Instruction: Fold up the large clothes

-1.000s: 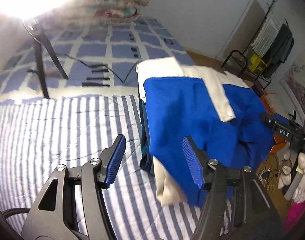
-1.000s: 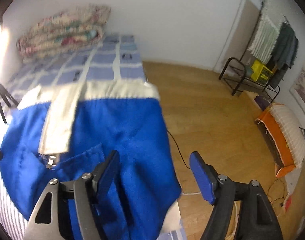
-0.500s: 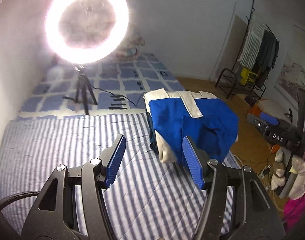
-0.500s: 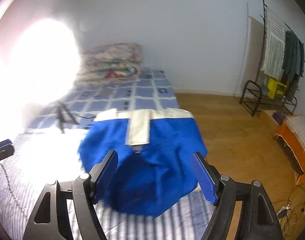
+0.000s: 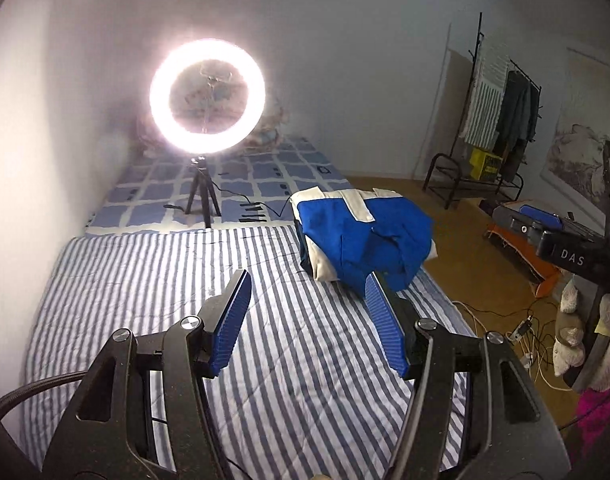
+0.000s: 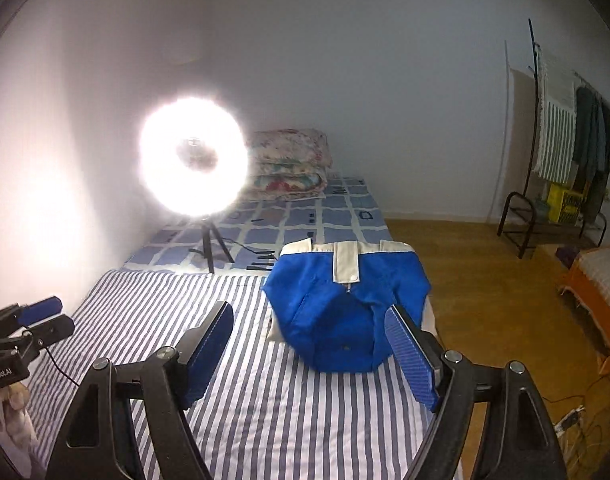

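A blue garment with cream trim (image 5: 365,236) lies folded in a compact bundle on the right side of the striped bed sheet (image 5: 153,280), near the bed's edge. In the right wrist view the same garment (image 6: 345,300) shows its cream placket facing up. My left gripper (image 5: 308,280) hangs open above the sheet, well short of the garment, with nothing between its blue pads. My right gripper (image 6: 309,310) is also open and empty, raised in front of the bundle. Neither gripper touches the cloth.
A bright ring light (image 5: 207,96) on a small tripod stands on the checked blanket (image 5: 265,176) behind the garment, its cable trailing. A folded floral quilt (image 6: 289,164) lies at the head. A clothes rack (image 5: 501,120) and floor cables (image 5: 525,320) are to the right.
Both grippers have drawn back and upward from the garment, which now looks smaller and farther off. The ring light has come fully into view.
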Demonstrator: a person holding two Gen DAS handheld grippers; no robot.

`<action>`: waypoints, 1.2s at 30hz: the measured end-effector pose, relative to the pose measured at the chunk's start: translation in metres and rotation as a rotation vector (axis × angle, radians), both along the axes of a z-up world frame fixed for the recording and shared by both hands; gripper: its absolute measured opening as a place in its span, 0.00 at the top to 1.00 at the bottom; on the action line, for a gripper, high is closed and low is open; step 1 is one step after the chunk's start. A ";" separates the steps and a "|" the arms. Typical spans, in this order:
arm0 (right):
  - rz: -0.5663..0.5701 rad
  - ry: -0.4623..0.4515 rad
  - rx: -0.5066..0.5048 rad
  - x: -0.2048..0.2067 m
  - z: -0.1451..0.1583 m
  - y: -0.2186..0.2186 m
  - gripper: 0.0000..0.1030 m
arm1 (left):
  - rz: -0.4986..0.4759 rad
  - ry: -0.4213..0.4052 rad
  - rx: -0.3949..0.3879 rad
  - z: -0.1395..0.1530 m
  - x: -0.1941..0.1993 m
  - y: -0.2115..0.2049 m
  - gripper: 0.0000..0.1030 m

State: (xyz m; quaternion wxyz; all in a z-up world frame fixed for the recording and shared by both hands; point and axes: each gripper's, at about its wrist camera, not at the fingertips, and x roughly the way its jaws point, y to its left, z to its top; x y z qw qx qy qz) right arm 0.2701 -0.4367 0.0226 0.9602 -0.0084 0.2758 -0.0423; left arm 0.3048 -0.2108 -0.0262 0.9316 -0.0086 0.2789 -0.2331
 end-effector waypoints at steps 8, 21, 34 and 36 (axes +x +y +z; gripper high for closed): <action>0.026 -0.025 -0.017 -0.090 0.013 0.041 0.16 | 0.040 -0.053 -0.003 0.014 -0.084 0.036 0.31; 0.031 -0.043 -0.025 -0.158 0.002 0.076 0.02 | 0.100 -0.127 0.029 0.005 -0.149 0.066 0.07; -0.064 -0.013 -0.048 -0.183 -0.031 0.089 0.00 | 0.079 -0.108 0.110 -0.020 -0.168 0.050 0.00; -0.084 -0.009 -0.045 -0.185 -0.035 0.087 0.00 | 0.079 -0.103 0.099 -0.020 -0.170 0.053 0.00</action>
